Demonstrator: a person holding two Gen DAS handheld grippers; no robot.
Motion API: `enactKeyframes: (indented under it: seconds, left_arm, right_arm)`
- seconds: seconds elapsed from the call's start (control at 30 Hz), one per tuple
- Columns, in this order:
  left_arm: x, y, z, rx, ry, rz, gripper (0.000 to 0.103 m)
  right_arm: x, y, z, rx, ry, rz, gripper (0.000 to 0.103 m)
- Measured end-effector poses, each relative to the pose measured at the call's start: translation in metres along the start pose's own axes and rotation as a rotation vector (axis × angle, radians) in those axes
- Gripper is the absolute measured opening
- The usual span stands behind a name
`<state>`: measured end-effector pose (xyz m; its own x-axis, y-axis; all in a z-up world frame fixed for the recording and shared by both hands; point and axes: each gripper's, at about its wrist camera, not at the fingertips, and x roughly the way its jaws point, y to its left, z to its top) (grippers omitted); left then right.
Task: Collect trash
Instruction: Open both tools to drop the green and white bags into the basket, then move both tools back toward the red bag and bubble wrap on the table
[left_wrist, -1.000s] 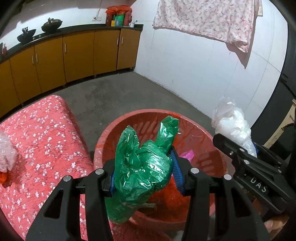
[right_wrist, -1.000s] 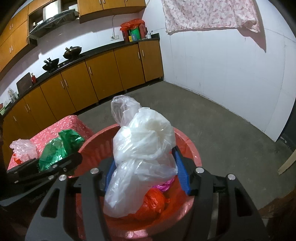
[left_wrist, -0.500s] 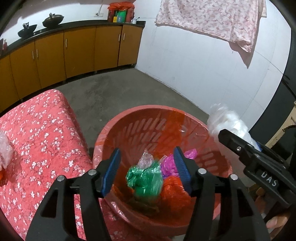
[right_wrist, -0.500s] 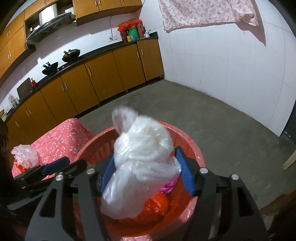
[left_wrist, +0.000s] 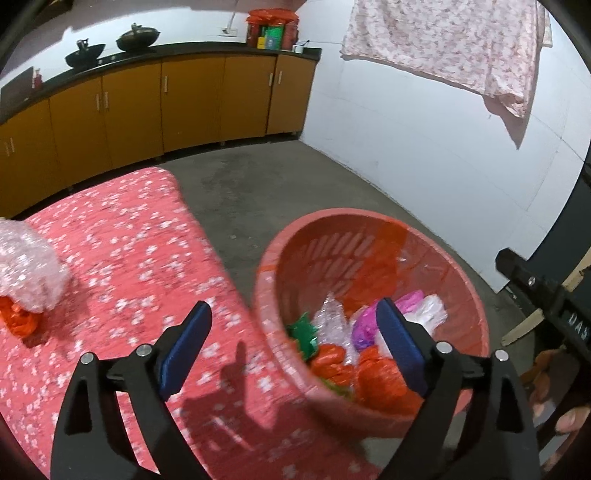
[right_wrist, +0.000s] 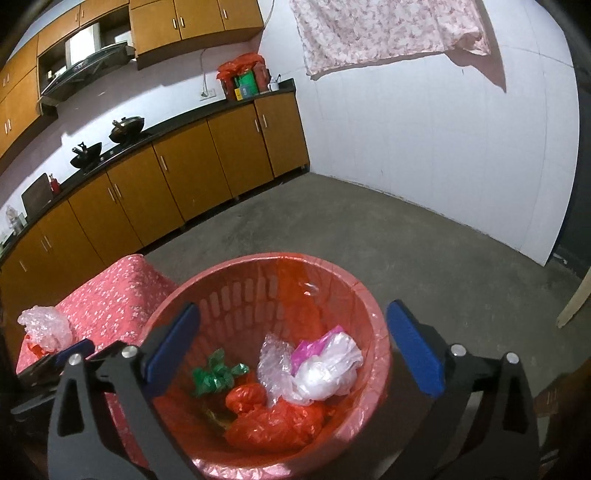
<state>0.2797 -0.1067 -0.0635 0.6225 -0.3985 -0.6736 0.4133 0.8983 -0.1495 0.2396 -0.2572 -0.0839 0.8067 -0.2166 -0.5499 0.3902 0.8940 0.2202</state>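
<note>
Both jaws are opening and now hold nothing: the green bag (right_wrist: 216, 373) once pinched by the left gripper (left_wrist: 291, 347) and the white bag (right_wrist: 325, 367) once pinched by the right gripper (right_wrist: 291, 350) lie inside the red basket (right_wrist: 343, 284), and the left gripper now straddles the basket's rim.

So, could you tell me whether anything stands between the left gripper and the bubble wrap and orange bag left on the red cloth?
Nothing visible does. Only bare flowered red cloth lies between the empty, opening left gripper and the bubble wrap resting on the orange bag.
</note>
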Motion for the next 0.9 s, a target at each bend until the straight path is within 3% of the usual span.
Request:
enactKeyframes:
  seconds: [0.47, 0.77, 0.9]
  left_arm:
    - [-0.046, 0.085, -0.035, -0.099, -0.01, 0.146, 0.094]
    - [-0.082, 0.164, -0.064, -0.191, -0.029, 0.292, 0.095]
    - [-0.104, 0.202, -0.078, -0.231, -0.048, 0.379, 0.095]
  right_arm:
    - [-0.007, 0.052, -0.01, -0.08, 0.025, 0.056, 0.098]
    - [-0.009, 0.132, -0.024, -0.198, 0.053, 0.185, 0.098]
    - [-0.007, 0.191, -0.036, -0.299, 0.066, 0.272, 0.098]
